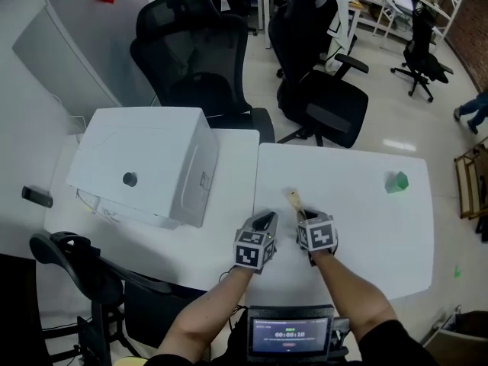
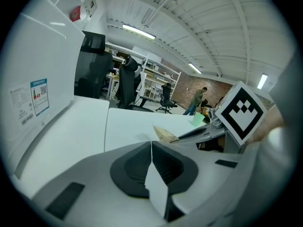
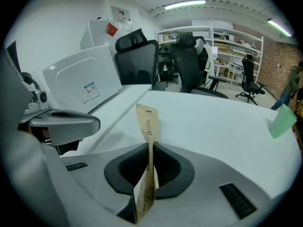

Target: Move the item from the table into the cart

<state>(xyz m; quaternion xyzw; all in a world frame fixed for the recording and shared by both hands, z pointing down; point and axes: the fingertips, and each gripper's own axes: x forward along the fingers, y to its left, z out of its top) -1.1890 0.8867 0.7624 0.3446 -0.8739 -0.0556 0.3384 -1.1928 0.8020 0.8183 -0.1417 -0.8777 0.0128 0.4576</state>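
A long tan paper packet sticks out forward over the white table, and my right gripper is shut on its near end. In the right gripper view the packet stands upright, pinched between the two dark pads. My left gripper sits close on the left of the right one, pointing at the table. Its jaws meet with nothing held. From the left gripper view the packet's tip shows just ahead. No cart is seen.
A small green object lies at the table's far right. A big white box stands on the adjoining table to the left. Two black office chairs stand beyond the far edge. A person is far off in the room.
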